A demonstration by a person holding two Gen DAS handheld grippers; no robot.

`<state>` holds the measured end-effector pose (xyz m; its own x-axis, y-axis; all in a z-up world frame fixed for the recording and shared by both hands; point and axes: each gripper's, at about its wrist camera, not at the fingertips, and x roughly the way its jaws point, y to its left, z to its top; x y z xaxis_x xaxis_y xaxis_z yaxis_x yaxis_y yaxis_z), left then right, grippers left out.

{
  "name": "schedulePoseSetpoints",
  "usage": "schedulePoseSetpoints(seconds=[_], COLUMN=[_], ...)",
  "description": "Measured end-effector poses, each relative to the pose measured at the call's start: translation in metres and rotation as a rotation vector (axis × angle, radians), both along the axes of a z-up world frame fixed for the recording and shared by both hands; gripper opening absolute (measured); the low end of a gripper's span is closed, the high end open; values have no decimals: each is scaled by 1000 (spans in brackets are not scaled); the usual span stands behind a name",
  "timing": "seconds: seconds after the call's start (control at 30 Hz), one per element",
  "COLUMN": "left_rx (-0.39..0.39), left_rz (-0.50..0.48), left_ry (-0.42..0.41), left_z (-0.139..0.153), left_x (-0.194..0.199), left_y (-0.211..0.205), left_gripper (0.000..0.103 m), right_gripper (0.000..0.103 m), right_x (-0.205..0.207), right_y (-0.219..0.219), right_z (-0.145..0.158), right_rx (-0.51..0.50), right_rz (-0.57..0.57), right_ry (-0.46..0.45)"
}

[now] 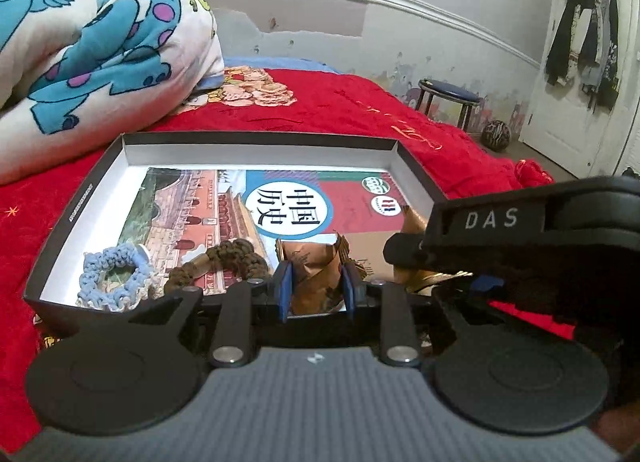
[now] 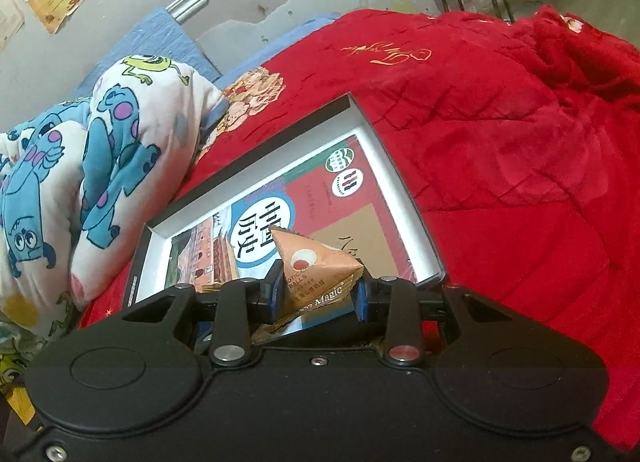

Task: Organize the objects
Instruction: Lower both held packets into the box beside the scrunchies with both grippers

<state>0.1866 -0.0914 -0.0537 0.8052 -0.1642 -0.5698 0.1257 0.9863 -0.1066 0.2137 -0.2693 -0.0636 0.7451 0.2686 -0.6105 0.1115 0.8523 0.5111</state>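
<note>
Now both over the box (image 1: 256, 142), left tool (image 1: 316, 286) pinching brown packet (image 1: 316, 274), right tool (image 2: 320, 294) pinching orange packet (image 2: 316, 266)

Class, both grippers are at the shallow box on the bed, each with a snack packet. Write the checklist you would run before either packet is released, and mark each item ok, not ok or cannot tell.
1. Left gripper shut on brown packet: ok.
2. Right gripper shut on orange packet: ok.
3. Box open, no lid on it: ok.
4. Book lies flat in the box: ok.
5. Bare patch of book for a packet, away from blue crochet ring and brown cord: ok.
6. Packets low enough to let go: cannot tell.
</note>
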Motion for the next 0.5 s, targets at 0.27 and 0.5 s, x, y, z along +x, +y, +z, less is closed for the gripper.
schedulePoseSetpoints(seconds=[0.27, 0.5], left_rx=[8, -4], left_rz=[12, 23], left_ry=[2, 10], left_z=[-3, -4], left_x=[1, 4], left_y=[1, 2], left_gripper=[31, 31], right_gripper=[33, 33], right_x=[1, 4], right_y=[4, 7], right_z=[0, 0], right_rx=[-16, -17], right_rz=[16, 30], right_ry=[-3, 4])
